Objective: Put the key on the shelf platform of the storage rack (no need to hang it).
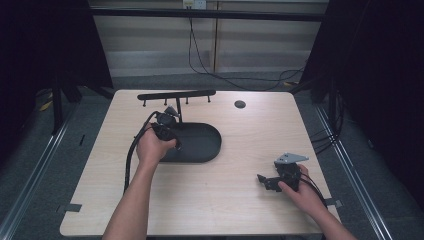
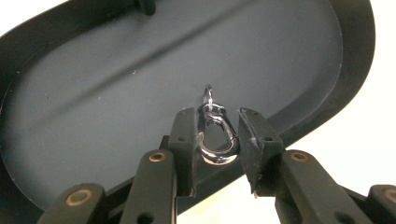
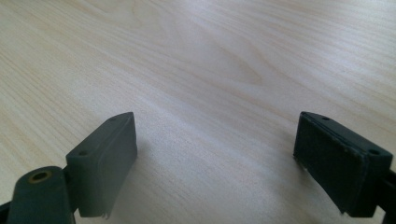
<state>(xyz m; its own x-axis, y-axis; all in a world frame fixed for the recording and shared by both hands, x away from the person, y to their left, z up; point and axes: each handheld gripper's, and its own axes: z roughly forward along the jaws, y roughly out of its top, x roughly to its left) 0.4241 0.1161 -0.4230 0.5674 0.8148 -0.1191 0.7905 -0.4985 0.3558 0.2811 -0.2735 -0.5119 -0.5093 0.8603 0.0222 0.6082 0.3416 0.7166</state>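
A small silver snap clasp [image 2: 215,140] with a ring at its top stands between the pads of my left gripper [image 2: 217,116], which is shut on it. It hangs just over the near rim of a black oval tray [image 2: 116,93]. From above, my left gripper [image 1: 172,137] is at the left end of that tray [image 1: 202,142], close to the upright of a black stand [image 1: 176,94]. My right gripper [image 1: 262,179] rests low on the table at the front right. Its jaws [image 3: 217,130] stand wide apart with only bare wood between them.
The black stand carries a horizontal bar with several short pegs near the table's far edge. A round cable hole [image 1: 240,104] lies at the back centre. Cables trail from both grippers, and dark curtains and rails flank the wooden table [image 1: 235,205].
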